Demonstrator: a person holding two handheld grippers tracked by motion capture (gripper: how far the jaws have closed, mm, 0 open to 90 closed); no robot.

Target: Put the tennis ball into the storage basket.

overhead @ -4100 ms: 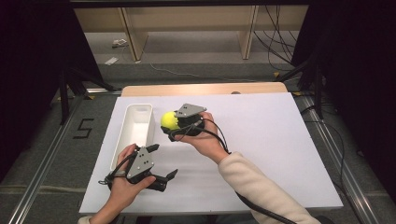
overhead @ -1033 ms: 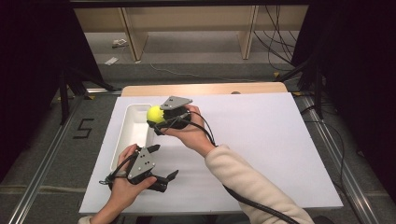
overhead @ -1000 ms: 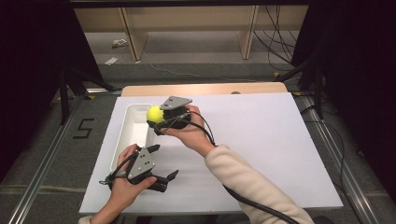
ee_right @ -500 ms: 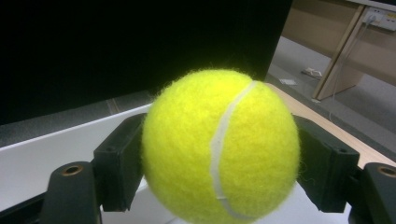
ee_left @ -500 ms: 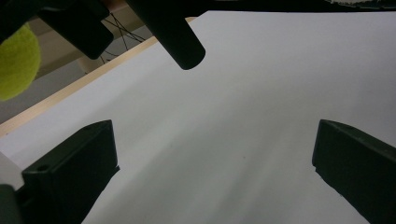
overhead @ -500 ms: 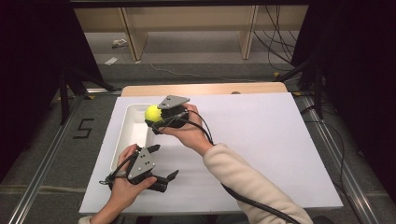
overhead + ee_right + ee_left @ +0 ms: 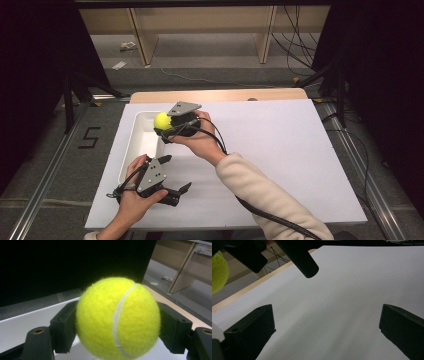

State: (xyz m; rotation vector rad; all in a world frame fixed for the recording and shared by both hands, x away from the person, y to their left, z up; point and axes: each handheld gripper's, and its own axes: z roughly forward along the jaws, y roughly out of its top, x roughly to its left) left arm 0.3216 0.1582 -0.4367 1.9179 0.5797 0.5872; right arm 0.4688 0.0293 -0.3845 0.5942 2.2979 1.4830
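One tennis ball (image 7: 161, 120) — clamped between the right gripper (image 7: 167, 125)'s jaws — hangs over the one white tray (image 7: 131, 150); the left gripper (image 7: 176, 175), near the tray's front corner, gapes wide.

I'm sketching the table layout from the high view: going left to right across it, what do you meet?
White tray → tennis ball held in the right gripper → bare white table. The left gripper is left out, as it overlaps these in left-right order.
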